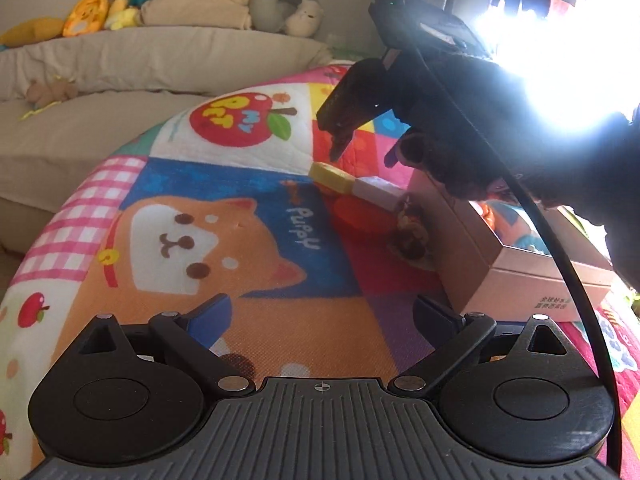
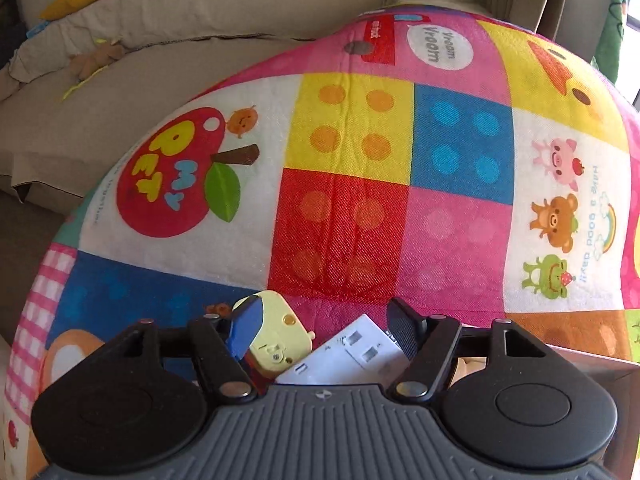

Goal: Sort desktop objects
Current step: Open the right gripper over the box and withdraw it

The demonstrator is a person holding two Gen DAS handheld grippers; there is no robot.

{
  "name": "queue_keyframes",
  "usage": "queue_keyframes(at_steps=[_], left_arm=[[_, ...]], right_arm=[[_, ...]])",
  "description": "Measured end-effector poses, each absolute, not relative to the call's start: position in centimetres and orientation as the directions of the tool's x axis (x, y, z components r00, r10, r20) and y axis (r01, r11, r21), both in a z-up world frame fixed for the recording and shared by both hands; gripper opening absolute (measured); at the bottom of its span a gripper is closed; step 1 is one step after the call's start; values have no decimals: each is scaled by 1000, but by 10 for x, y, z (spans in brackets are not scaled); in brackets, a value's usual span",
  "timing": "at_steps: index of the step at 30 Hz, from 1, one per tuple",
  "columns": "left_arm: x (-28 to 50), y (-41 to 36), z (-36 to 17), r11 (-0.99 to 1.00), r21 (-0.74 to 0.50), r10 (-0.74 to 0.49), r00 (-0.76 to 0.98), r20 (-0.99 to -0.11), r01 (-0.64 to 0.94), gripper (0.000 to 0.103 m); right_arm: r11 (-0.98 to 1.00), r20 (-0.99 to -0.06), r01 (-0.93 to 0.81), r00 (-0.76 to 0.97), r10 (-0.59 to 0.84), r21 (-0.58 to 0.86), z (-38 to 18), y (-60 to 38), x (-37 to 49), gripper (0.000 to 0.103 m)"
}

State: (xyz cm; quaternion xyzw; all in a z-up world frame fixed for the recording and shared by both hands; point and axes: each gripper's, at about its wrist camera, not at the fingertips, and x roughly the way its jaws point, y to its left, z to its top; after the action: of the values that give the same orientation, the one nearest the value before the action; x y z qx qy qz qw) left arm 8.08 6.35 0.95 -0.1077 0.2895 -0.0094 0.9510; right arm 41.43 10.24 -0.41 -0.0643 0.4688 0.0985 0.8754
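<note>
A pale yellow block (image 1: 332, 176) and a white box (image 1: 376, 192) lie side by side on the colourful cartoon mat (image 1: 224, 240). My right gripper (image 1: 362, 154) hangs open just above them in the left wrist view. In the right wrist view the same gripper (image 2: 326, 330) is open, with the yellow block (image 2: 280, 332) and the white box (image 2: 352, 356) between and under its fingers. My left gripper (image 1: 322, 316) is open and empty, low over the mat, well short of the objects.
An open cardboard box (image 1: 532, 276) with colourful contents stands at the right of the mat. A small brown object (image 1: 408, 232) lies beside it. A beige sofa (image 1: 120, 64) with plush toys runs behind the table.
</note>
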Motion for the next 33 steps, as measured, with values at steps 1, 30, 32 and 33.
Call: queue_keyframes(at_steps=[1,30,32,33], left_arm=[[82,65,9,975,-219,-83,829,-554,-48,100],[39,46,10,993,-92,-112,799,-591,72,103],[31,43,10,993,-81,-117,797,-593,86,103],[28,42,10,993,-78,-118,796,-593,88,103]], right_arm=[[978,-844,-207,527,99,-15,-9,102,425,63],[856,-905,-442,189,382,269,5,102,277,37],[830,-860,-496,276,430,256,31,80,247,37],[833,-831,-508,351,432,219,43,68,234,37]])
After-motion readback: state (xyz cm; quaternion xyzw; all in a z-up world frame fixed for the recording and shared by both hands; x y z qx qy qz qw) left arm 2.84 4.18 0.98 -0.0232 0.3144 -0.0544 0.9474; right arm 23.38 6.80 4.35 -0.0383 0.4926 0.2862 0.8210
